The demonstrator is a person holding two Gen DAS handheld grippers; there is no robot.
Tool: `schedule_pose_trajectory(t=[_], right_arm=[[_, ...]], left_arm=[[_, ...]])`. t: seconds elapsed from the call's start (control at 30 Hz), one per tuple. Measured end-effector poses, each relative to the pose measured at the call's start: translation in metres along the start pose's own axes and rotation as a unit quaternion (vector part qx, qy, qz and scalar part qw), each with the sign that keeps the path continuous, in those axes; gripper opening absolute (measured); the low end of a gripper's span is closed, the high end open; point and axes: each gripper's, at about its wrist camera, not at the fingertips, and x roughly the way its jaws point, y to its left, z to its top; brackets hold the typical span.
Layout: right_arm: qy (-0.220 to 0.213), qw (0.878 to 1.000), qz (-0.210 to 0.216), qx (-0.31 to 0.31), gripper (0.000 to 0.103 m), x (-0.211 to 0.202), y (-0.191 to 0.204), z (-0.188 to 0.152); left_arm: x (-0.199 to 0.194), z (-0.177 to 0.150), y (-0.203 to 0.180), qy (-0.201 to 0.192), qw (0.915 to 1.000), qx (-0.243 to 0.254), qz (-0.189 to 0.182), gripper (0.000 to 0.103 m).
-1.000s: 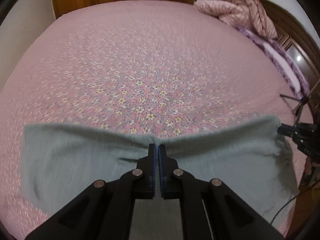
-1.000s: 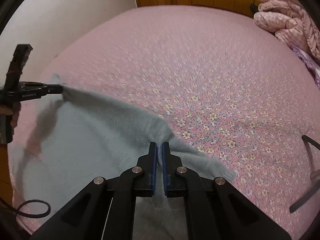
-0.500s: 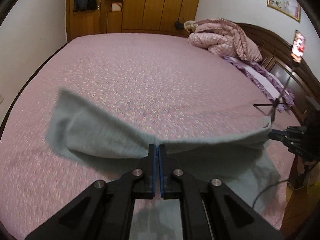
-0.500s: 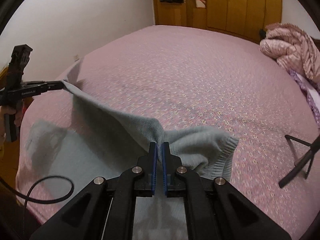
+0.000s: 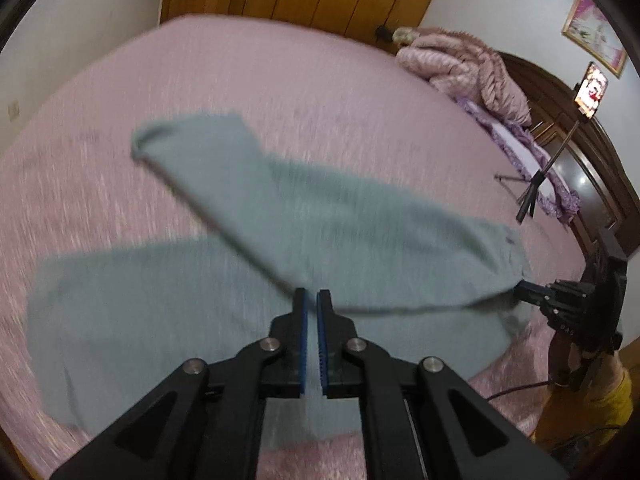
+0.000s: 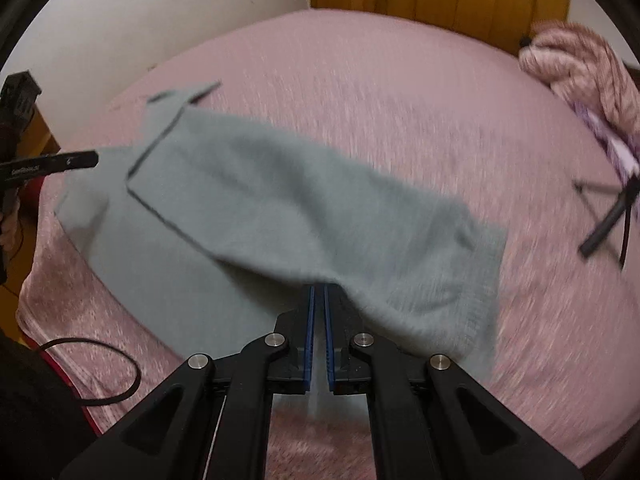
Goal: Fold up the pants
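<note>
**Desk:** What's the picture?

**Photographer:** A pair of grey-green pants mid-fold above a pink bed — one layer lifted and swung across, the other lying flat on the cover beneath.

**Desk:** Who's holding what?

**Photographer:** The left gripper has its jaws clamped tight on the near edge of the raised layer. The right gripper is closed the same way on the edge further along, near the ribbed cuff. Two pinches on one edge keep the cloth stretched, so it should come down as a flat panel rather than a bunch.

**Desk:** How far along?

**Photographer:** I'd judge the fold half made — the raised layer hangs in the air, blurred, not yet laid. A quilt is heaped by the headboard, well apart.
</note>
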Motion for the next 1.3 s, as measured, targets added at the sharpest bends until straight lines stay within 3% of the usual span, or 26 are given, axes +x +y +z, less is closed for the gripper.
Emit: schedule_pose_trajectory(t=[0.07,0.13,0.23,0.43,0.67,0.9,1.1,1.3], right_arm=[[0.011,1.0,-0.012,0.019,0.008,0.006,-0.002,-0.012],[0.028,0.998,-0.019,0.052,0.014,0.019,-0.009,-0.025],[-0.005,0.996,-0.012,0.088,0.015,0.016,-0.015,-0.035],[-0.015,0.989,0.017,0.145,0.028,0.014,-0.025,-0.042],[0.014,0.981,0.014,0.194,0.028,0.003,-0.037,-0.043],[0.01,0.961,0.012,0.277,0.028,-0.016,-0.055,-0.053],[-0.009,0.922,0.052,0.384,0.03,-0.04,-0.088,-0.058],[-0.03,0.894,0.06,0.444,0.034,-0.039,-0.113,-0.055]], left_arm=[[0.005,-0.011,0.004,0.009,0.9999,-0.009,0.004,0.008],[0.016,-0.017,0.007,0.024,0.9994,-0.022,0.008,0.03],[0.028,-0.022,0.01,0.041,0.9983,-0.038,0.015,0.037],[0.034,-0.025,0.014,0.038,0.9981,-0.048,-0.004,0.052],[0.033,-0.024,0.02,0.036,0.9964,-0.076,-0.008,0.052],[0.027,-0.004,0.023,0.019,0.9949,-0.098,-0.012,0.052],[0.048,0.013,0.02,0.024,0.9937,-0.108,-0.018,0.053],[0.063,0.017,0.023,0.018,0.994,-0.108,-0.005,0.053]])
